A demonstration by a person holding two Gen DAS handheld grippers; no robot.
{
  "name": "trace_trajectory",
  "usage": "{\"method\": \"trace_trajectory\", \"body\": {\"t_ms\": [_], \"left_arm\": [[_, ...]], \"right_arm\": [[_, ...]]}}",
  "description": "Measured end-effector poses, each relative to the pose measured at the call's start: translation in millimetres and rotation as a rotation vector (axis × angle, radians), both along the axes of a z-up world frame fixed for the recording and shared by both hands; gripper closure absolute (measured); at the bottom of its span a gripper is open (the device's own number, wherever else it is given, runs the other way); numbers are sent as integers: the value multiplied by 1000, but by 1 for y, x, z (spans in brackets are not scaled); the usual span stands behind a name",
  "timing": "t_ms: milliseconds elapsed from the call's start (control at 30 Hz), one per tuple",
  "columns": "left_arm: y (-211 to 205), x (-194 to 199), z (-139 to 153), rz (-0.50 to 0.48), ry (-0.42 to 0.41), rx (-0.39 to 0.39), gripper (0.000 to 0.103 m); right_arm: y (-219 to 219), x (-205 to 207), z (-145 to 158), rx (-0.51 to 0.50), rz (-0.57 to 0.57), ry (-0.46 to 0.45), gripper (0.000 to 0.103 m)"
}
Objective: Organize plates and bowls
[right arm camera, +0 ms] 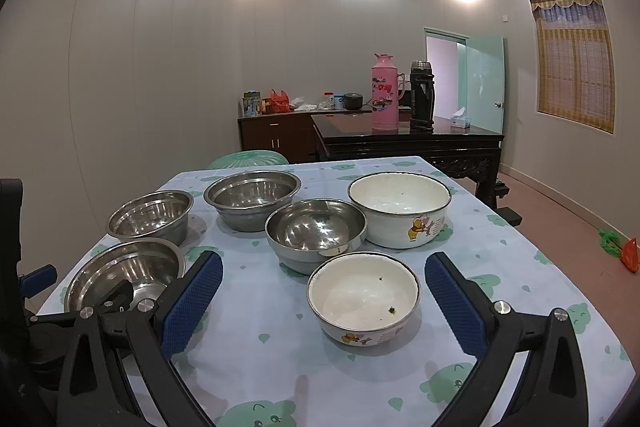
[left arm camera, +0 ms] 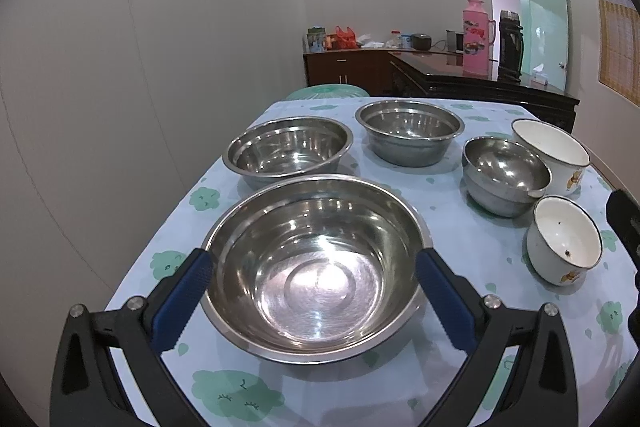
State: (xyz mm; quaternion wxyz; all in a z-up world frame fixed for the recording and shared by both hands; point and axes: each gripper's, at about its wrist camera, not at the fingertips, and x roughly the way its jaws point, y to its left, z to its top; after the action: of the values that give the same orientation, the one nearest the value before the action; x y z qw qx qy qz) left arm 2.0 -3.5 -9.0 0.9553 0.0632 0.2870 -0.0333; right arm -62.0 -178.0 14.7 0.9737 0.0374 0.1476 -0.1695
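Between L gripper's [left arm camera: 316,267] wide-spread blue pads: big steel bowl [left arm camera: 316,267], nothing gripped.
R gripper [right arm camera: 320,291] also wide, small white enamel bowl [right arm camera: 363,303] between its fingers w/o contact. Beyond on tablecloth [right arm camera: 260,347]: small steel bowl [right arm camera: 316,231], large white enamel bowl [right arm camera: 400,209], 2 more steel bowls [right arm camera: 252,197] [right arm camera: 150,213] at back-left. All upright, unstacked.

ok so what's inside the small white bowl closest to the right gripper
The small white bowl holds no food or dishes, only a few dark specks on its inner surface. Its near inner wall is hidden behind the rim, so that part cannot be checked.
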Motion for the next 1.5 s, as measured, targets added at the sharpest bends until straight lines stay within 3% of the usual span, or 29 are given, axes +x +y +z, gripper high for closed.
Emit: {"method": "trace_trajectory", "body": {"t_ms": [1200, 1500], "left_arm": [[-5, -6, 1, -10, 5, 1, 0], [32, 2, 6, 30, 3, 7, 0]], "right_arm": [[-4, -4, 0, -7, 2, 6, 1], [6, 8, 0, -32, 92, 43, 1]]}}
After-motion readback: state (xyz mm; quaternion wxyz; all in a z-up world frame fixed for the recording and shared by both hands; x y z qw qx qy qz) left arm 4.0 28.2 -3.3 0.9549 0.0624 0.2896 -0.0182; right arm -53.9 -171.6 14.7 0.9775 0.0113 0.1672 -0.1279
